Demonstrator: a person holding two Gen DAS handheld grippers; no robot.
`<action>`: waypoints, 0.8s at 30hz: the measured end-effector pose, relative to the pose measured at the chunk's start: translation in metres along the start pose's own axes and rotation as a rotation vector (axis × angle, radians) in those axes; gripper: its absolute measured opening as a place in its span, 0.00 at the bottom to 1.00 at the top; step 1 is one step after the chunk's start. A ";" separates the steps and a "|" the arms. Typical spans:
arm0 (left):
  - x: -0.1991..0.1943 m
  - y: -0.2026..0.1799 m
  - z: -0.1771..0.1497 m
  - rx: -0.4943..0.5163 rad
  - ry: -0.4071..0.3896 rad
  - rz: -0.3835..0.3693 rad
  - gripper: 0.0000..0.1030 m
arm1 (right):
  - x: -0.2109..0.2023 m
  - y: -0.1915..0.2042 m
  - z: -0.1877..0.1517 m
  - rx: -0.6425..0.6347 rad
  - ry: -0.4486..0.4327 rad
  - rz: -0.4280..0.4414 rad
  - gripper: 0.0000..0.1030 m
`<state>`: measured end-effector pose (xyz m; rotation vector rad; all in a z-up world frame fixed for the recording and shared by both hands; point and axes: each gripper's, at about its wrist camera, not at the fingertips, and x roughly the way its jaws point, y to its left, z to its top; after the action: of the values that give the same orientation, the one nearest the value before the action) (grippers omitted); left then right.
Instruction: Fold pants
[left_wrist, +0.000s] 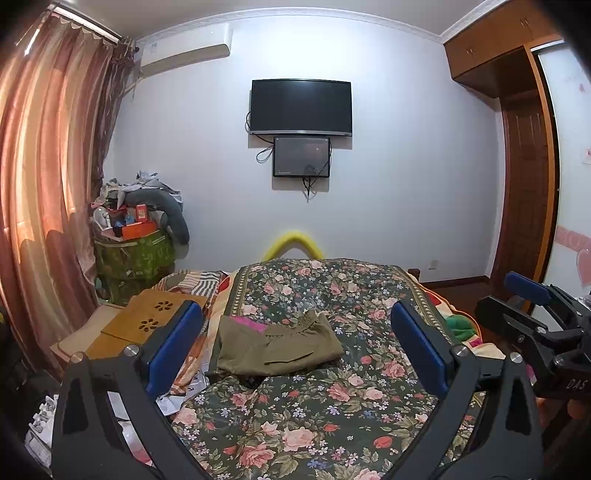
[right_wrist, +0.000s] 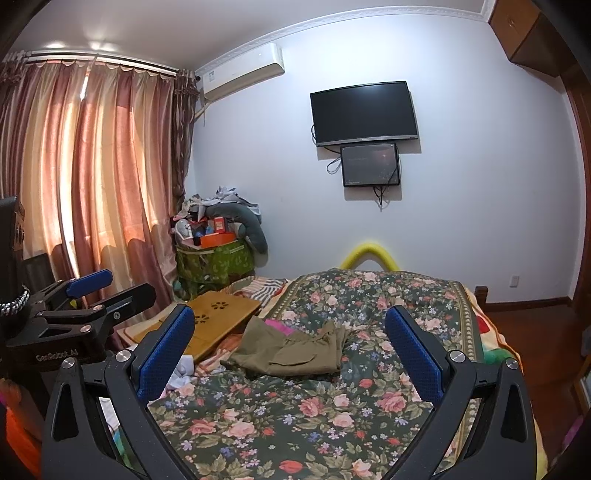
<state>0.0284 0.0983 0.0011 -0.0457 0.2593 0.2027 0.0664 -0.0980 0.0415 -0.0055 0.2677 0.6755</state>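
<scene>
Floral quilt (left_wrist: 314, 406): bare patch between grippers and pants (left_wrist: 277, 343).
Pants' left flank: wooden lap desk (right_wrist: 221, 314), clutter.

White letters "DAS" stand on the black body of the right gripper (left_wrist: 532, 295) where it shows at the right edge of the left wrist view. "GenRobot_AI", or close to it, is printed in pale letters on the black body of the left gripper (right_wrist: 90, 282) in the right wrist view. A label on the air conditioner (right_wrist: 242, 70) is too small to read.
</scene>
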 end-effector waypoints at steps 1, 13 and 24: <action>0.000 0.000 0.000 -0.001 0.000 -0.002 1.00 | 0.000 0.000 0.000 0.000 -0.001 -0.001 0.99; -0.001 0.006 0.000 -0.022 0.010 -0.027 1.00 | -0.002 0.000 0.001 -0.008 -0.005 -0.011 0.99; 0.001 0.001 -0.002 -0.012 0.009 -0.055 1.00 | -0.001 0.000 0.001 -0.014 0.000 -0.011 0.99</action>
<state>0.0287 0.0998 -0.0013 -0.0654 0.2659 0.1493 0.0657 -0.0983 0.0430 -0.0199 0.2625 0.6667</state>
